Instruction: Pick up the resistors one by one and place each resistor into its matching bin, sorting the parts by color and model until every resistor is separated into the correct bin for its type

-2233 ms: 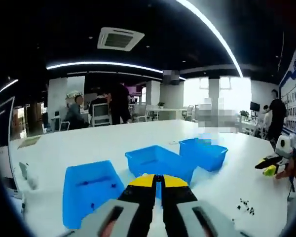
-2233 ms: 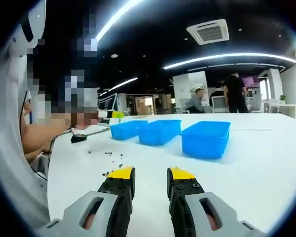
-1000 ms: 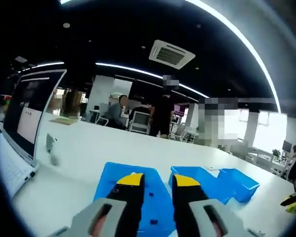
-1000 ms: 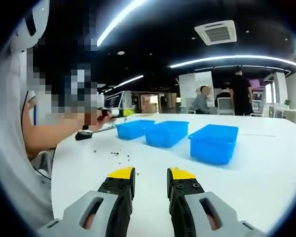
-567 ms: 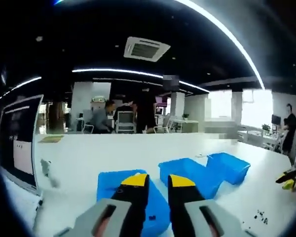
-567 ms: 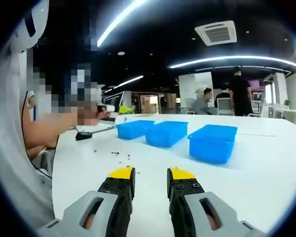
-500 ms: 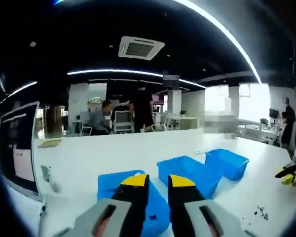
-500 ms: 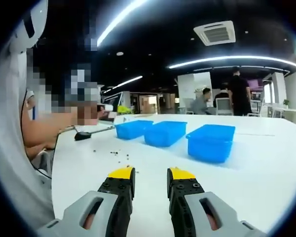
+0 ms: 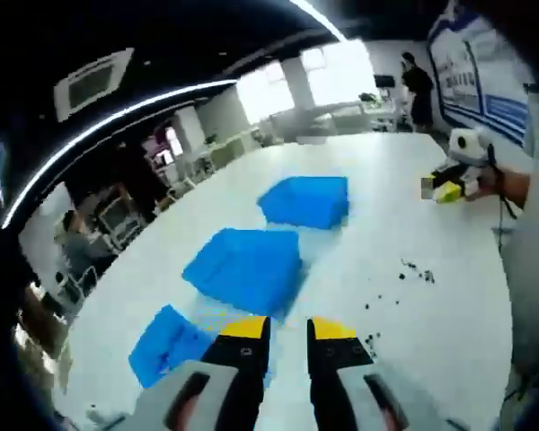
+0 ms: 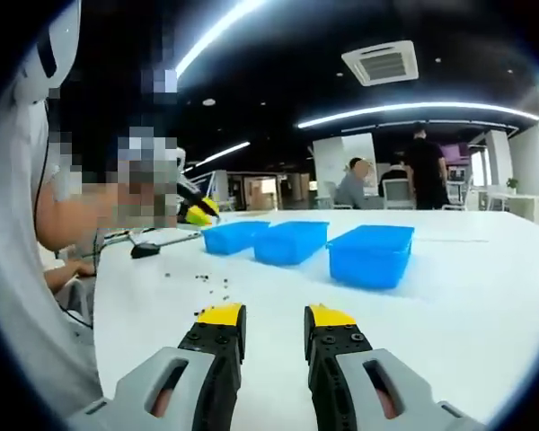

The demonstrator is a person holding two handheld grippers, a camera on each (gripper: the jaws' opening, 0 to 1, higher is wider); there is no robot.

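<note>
Left gripper view looks down on a smooth white table [image 9: 449,296]. At 7 o'clock sits the near blue bin [image 9: 166,343], just left of the left gripper [image 9: 278,329], whose yellow-tipped jaws stand a small way apart and hold nothing. At 11 o'clock is the middle blue bin [image 9: 245,267], and at 12 o'clock the far blue bin [image 9: 306,199]. All three are boxy, shiny plastic tubs in a slanted row. From 1 to 3 o'clock, tiny dark resistors [image 9: 415,270] lie loose on the table, well apart from the jaws. At 2 o'clock the right gripper [image 9: 442,189] comes in, held by a hand [image 9: 508,183]. Right gripper view shows a person's grey sleeve [image 10: 22,296] at 9 o'clock and the left gripper's yellow tip at 10 o'clock. The little resistors [image 10: 208,289] are dotted at 11 o'clock, near the right gripper [image 10: 275,315], whose jaws are a little apart and hold nothing. The three bins [image 10: 291,241] line up from 11 to 1 o'clock.
</note>
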